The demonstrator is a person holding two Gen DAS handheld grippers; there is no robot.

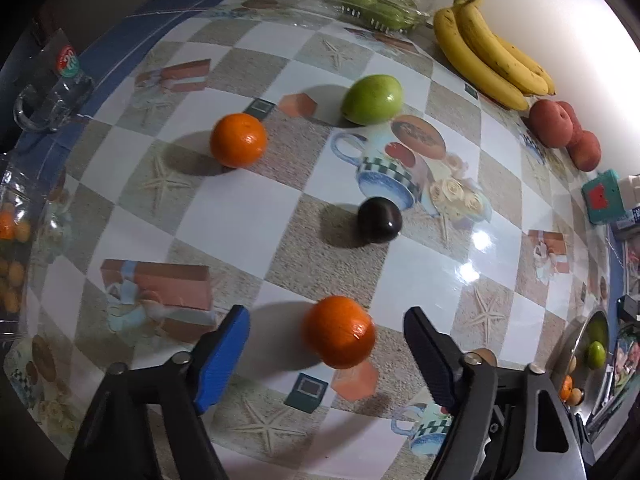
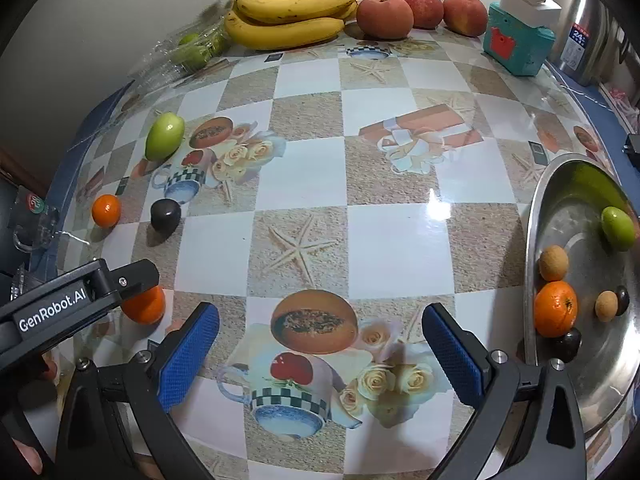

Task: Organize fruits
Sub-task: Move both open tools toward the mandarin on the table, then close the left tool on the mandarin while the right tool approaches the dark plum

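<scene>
My left gripper (image 1: pixel 326 344) is open, its jaws on either side of an orange (image 1: pixel 339 337) on the patterned table; the orange also shows in the right wrist view (image 2: pixel 146 306), partly behind the left gripper's arm. Farther off lie a dark plum (image 1: pixel 379 220), a second orange (image 1: pixel 238 140) and a green fruit (image 1: pixel 372 99). My right gripper (image 2: pixel 320 344) is open and empty over the table. A steel bowl (image 2: pixel 560 216) at the right holds an orange (image 2: pixel 555 308), a green fruit (image 2: pixel 618 227), small brown and dark fruits.
Bananas (image 2: pixel 292 16) and peaches (image 2: pixel 416 10) lie along the back wall. A clear plastic box of green fruit (image 2: pixel 188 54) sits back left. A teal box (image 2: pixel 516 44) and a steel kettle (image 2: pixel 588 28) stand back right. A glass mug (image 1: pixel 48 96) is at the left edge.
</scene>
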